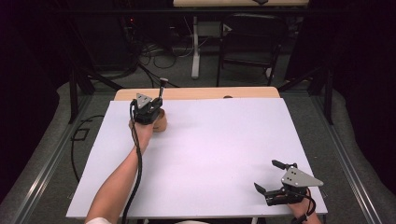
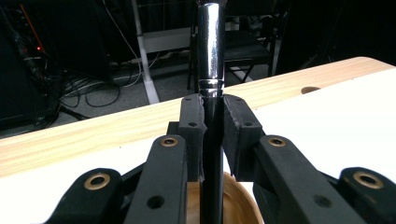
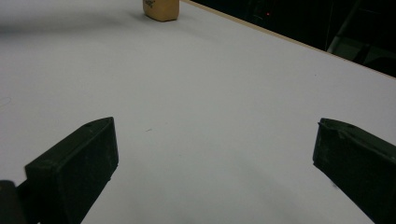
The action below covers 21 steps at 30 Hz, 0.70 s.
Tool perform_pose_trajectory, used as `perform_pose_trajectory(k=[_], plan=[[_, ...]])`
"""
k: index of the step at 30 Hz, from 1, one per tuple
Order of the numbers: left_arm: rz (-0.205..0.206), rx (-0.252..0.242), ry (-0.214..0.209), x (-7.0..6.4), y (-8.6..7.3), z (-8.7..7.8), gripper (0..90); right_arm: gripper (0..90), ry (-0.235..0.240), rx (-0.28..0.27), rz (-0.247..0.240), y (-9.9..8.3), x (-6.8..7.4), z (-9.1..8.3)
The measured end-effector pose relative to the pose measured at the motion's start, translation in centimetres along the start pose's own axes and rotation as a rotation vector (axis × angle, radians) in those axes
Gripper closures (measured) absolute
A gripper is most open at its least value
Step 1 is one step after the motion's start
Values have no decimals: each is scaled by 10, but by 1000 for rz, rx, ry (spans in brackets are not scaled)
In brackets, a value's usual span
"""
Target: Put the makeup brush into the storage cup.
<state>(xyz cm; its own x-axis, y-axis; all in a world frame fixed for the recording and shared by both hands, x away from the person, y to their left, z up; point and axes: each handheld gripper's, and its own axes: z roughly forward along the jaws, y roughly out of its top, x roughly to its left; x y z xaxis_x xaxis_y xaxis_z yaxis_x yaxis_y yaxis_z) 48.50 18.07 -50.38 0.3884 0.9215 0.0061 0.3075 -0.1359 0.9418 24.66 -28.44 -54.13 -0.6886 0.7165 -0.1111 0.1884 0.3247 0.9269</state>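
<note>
No readable text is showing anywhere. A small dark mark is sitting on the tan wooden holder (image 3: pixel 160 9) in the right gripper view, too blurred to read. The chrome rod (image 2: pixel 209 51) and the white bench (image 1: pixel 219 154) are carrying no lettering, labels or numbers.

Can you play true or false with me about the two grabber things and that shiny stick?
1. The left hand-held gripper is shut on a shiny metal rod. True.
2. The right hand-held gripper holds the rod. False: its jaws stand wide apart over the bare white table top.
3. A tan wooden holder sits beneath the left hand-held gripper. True.
4. The rod lies flat on the table. False: it stands upright between the jaws.
5. The two hand-held grippers touch each other. False: they are far apart.
</note>
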Motion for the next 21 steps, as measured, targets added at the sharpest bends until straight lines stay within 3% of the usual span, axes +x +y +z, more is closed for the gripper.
perform_pose_trajectory(k=[21], plan=[[17, 36, 2, -1, -10, 2, 787, 0, -1, -3, -1, 0, 0, 0]])
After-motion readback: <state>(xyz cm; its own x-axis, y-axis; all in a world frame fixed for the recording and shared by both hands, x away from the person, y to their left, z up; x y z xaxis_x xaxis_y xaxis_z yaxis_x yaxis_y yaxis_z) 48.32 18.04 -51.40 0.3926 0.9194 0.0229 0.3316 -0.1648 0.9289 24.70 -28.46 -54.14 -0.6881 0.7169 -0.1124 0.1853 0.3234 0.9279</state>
